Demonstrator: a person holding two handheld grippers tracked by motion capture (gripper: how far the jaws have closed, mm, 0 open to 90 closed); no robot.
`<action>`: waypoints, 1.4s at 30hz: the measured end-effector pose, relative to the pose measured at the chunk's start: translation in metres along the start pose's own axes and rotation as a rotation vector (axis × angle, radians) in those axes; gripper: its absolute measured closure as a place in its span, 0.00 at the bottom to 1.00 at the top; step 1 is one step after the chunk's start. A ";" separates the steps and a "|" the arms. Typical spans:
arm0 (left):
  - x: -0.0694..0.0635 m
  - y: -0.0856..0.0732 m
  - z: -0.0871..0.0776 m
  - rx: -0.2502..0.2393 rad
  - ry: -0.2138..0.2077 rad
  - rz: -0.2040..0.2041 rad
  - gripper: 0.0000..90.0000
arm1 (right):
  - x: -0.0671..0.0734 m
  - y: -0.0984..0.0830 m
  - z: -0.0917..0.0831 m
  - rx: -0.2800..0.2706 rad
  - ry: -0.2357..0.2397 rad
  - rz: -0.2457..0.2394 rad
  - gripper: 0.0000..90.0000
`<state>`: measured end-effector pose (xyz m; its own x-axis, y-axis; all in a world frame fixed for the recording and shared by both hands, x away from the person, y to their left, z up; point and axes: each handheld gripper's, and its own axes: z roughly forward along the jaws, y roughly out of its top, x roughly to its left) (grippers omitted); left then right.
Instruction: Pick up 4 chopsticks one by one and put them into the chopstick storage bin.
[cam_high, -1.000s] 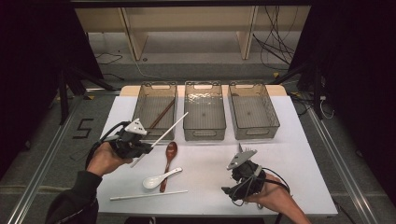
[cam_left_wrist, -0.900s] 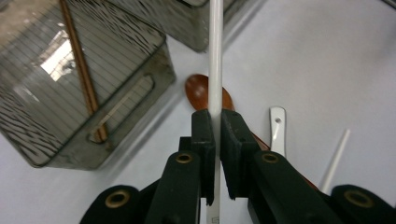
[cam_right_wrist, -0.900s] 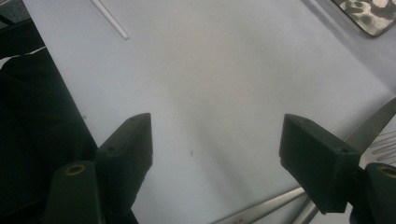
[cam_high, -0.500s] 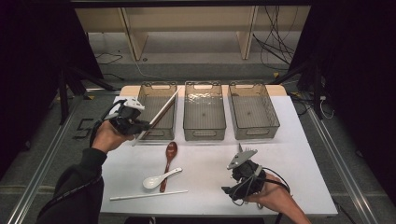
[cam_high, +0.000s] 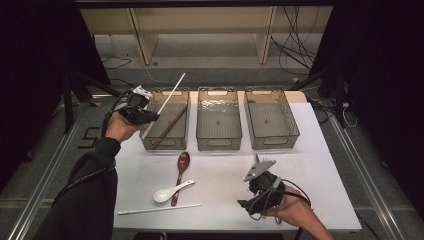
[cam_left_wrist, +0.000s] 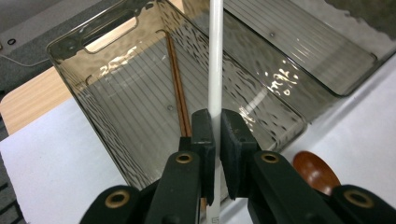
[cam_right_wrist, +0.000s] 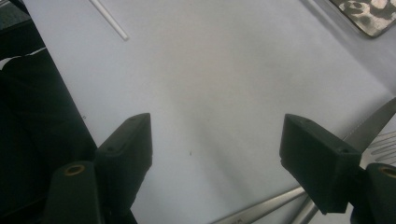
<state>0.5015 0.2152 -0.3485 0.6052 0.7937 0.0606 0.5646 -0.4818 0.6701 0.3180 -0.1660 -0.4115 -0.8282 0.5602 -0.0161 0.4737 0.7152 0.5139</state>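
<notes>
left gripper (cam_high: 150, 118): jaws clamped tight on a white chopstick (cam_high: 169, 96); pads pinch it from both sides in the left gripper view (cam_left_wrist: 214, 140)
white chopstick: held over the left bin (cam_high: 144, 141), upper end slanting up and away past the bin's far rim, lower end poking out below the jaws
left bin: smoky clear plastic, far left of a row of three at the table's back edge; brown chopsticks (cam_high: 170, 126) lie inside along the floor (cam_left_wrist: 180, 100)
middle bin (cam_high: 200, 136): just beside the left one
right bin (cam_high: 292, 134): last in the row
right gripper (cam_high: 248, 192): jaws spread wide, nothing between them (cam_right_wrist: 215, 144); sits low over the white table (cam_high: 330, 165) near the front right edge
on table, front left: brown spoon (cam_high: 181, 170), white soup spoon (cam_high: 170, 191) lying across it, touching; second white chopstick (cam_high: 159, 209) just in front of both, flat
right gripper view: metal utensil handles (cam_right_wrist: 261, 205) at the lower right, partly behind the jaw; type can't tell
</notes>
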 end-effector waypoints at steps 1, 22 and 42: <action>0.002 0.001 0.001 0.001 0.005 -0.004 0.93 | 0.000 0.000 0.000 -0.001 0.001 0.000 0.29; 0.021 -0.006 0.034 -0.003 0.060 -0.081 0.93 | 0.000 0.000 0.002 0.003 0.002 0.003 0.29; 0.028 -0.023 0.046 0.008 0.074 -0.162 0.82 | 0.000 -0.001 0.002 0.009 0.007 -0.005 0.30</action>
<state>0.5311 0.2320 -0.3961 0.4636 0.8860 0.0070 0.6559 -0.3485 0.6696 0.3185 -0.1656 -0.4138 -0.8324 0.5540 -0.0123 0.4727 0.7216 0.5057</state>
